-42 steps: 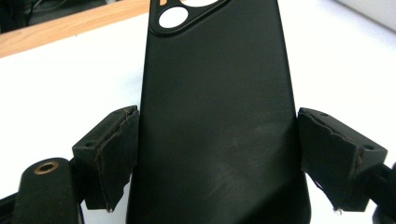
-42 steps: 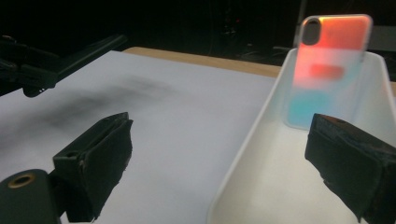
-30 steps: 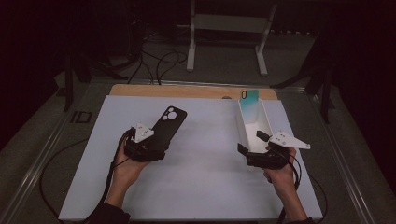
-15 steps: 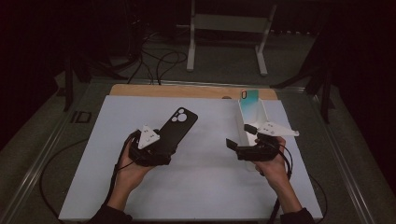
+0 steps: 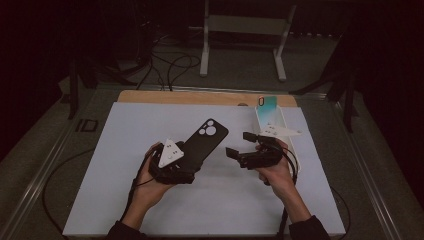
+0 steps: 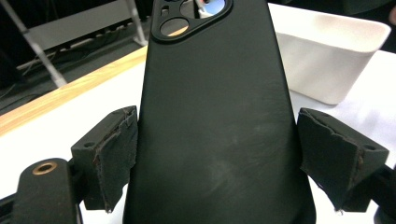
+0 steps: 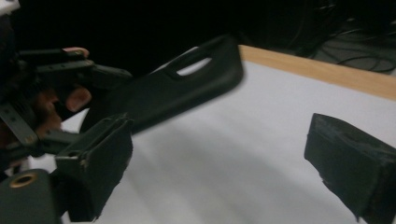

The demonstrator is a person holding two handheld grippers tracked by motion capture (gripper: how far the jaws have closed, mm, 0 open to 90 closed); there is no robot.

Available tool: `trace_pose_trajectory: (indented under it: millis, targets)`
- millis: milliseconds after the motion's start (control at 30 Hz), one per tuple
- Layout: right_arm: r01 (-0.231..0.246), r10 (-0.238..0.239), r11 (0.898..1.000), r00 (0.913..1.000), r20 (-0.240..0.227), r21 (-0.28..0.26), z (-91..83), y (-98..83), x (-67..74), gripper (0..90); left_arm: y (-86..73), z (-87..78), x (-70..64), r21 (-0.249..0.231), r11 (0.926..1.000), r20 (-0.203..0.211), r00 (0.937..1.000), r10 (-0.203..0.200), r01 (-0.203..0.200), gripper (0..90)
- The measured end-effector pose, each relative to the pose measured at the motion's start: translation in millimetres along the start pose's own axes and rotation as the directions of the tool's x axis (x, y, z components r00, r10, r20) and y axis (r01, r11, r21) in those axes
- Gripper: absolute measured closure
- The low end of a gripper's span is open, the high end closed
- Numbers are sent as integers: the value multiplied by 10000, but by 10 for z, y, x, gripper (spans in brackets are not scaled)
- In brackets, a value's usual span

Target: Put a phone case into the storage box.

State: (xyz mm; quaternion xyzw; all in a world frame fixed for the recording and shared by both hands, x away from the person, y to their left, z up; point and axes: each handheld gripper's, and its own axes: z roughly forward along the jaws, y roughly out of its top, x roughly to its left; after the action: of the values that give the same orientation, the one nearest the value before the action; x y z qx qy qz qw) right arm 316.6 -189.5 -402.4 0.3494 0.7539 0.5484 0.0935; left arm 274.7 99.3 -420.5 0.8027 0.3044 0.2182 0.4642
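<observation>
Black phone case (image 5: 201, 145): no legible brand or lettering on its back. Long axis runs diagonally in the high view, camera cut-outs at the far right end, near end clamped between the jaws of the left gripper (image 5: 187, 167), raised over the white table mat (image 5: 125, 150). Right gripper (image 5: 239, 145): jaws apart, nothing between them, aimed toward the case. White bin (image 5: 272, 120) just behind it holds a teal case (image 5: 267, 103), writing unreadable.

Matte black phone case (image 6: 210, 121), white tray (image 6: 327, 56) (plain), white table (image 5: 125, 150), tan wooden edge (image 5: 175, 97)
</observation>
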Motion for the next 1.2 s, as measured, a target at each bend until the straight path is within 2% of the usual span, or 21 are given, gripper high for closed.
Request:
trace_pose_trajectory:
  millis: [100,267,433,467,533,567,667,767,1200]
  targets:
    - [-97,101,9998,9997,-219,147,68,18,17,82,-5,35,-32,-8,10000,205,9998,9,-9,163]
    - [-267,290,9985,9984,-478,484,177,28,50,166,-3,61,-99,-82,9999,414,9991,133,-130,162]
    - [-388,429,9969,9973,-602,688,231,26,81,320,2,89,-158,-135,9997,624,9978,223,-215,161]
    - [-435,485,9967,9961,-730,687,236,26,84,369,1,97,-169,-97,9996,573,9980,266,-261,161]
    - [-411,461,9967,9964,-708,704,242,31,97,392,-5,109,-176,-26,9996,591,9979,266,-264,160]
    - [-475,537,9964,9945,-903,700,245,29,102,430,-9,116,-180,-39,9996,593,9979,272,-270,160]
    - [-418,489,9964,9940,-981,736,250,28,112,463,-13,136,-192,21,9996,586,9979,276,-278,160]
    - [-431,513,9964,9921,-1143,728,258,39,154,551,-18,151,-201,95,9995,578,9979,303,-309,160]
    - [-337,432,9970,9895,-1383,698,295,45,240,693,-30,181,-232,235,9988,477,9979,428,-439,158]
